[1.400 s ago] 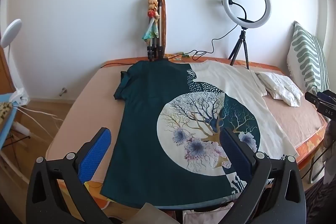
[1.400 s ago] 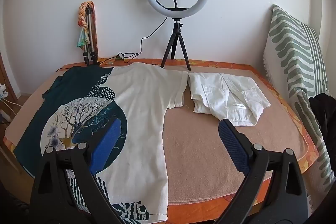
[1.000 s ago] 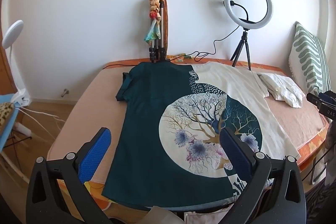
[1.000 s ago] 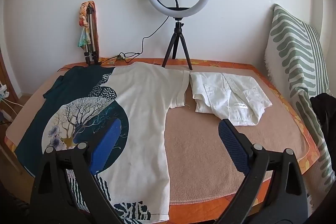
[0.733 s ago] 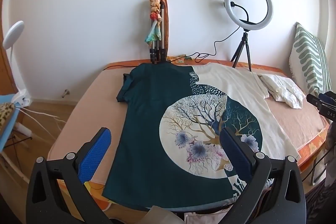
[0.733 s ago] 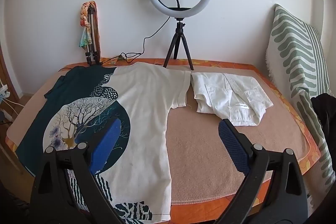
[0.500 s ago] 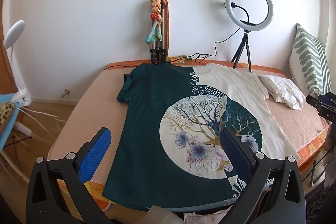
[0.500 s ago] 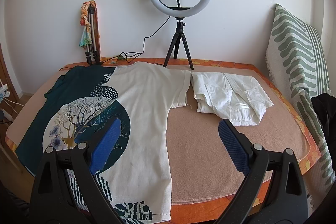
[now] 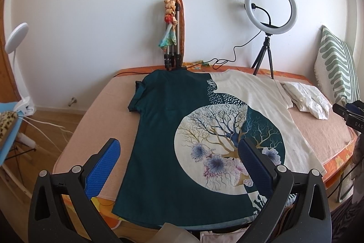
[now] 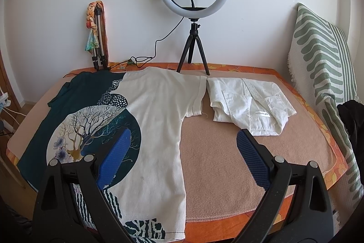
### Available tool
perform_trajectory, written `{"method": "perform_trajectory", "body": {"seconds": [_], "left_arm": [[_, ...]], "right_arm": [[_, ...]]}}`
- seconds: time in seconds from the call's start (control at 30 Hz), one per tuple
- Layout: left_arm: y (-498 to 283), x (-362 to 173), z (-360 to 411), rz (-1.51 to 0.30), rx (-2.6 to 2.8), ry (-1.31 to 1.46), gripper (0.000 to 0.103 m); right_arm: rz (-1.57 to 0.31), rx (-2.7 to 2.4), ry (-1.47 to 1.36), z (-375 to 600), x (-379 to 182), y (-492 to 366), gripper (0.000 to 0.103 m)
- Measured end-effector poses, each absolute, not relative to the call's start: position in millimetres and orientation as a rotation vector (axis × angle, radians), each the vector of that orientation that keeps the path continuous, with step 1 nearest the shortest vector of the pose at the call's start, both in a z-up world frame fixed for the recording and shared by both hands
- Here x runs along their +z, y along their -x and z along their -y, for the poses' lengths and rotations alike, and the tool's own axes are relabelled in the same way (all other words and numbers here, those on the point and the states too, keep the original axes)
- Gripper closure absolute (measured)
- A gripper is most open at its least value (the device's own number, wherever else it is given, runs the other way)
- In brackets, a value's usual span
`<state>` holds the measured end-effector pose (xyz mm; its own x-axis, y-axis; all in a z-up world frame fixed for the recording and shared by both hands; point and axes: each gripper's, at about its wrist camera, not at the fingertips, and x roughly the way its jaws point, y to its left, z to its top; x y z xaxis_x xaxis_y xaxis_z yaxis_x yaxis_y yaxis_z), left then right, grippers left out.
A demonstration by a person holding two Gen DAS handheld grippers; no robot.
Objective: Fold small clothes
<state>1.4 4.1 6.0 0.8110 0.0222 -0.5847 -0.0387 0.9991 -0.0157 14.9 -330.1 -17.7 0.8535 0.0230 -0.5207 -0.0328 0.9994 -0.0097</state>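
A T-shirt (image 9: 173, 120), half dark teal and half cream with a round tree print, lies spread flat on the bed, collar toward the wall; it also shows in the right wrist view (image 10: 159, 106). A folded white shirt (image 10: 248, 104) lies to its right, also seen in the left wrist view (image 9: 307, 99). My left gripper (image 9: 179, 158) is open and empty, held above the T-shirt's hem. My right gripper (image 10: 182, 152) is open and empty, above the T-shirt's cream right side near the front edge.
A ring light on a tripod (image 10: 193, 15) and a folded tripod with a scarf (image 10: 97, 38) stand at the wall. A striped green pillow (image 10: 323, 60) leans at the right. The bed (image 10: 227, 152) has a peach blanket. A clip lamp (image 9: 16, 42) is at far left.
Both grippers have drifted slightly, so the view shifts a little. Both stay open and empty. The clothes have not moved.
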Motion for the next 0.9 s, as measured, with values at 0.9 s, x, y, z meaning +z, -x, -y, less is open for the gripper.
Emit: {"method": "perform_trajectory", "body": {"seconds": [0.9], "left_arm": [[1.1,5.4,-2.7,-0.622,0.035,0.023,0.001]], "right_arm": [[-0.555,0.036,0.015,329.0,-19.3,-15.9,0.007]]}}
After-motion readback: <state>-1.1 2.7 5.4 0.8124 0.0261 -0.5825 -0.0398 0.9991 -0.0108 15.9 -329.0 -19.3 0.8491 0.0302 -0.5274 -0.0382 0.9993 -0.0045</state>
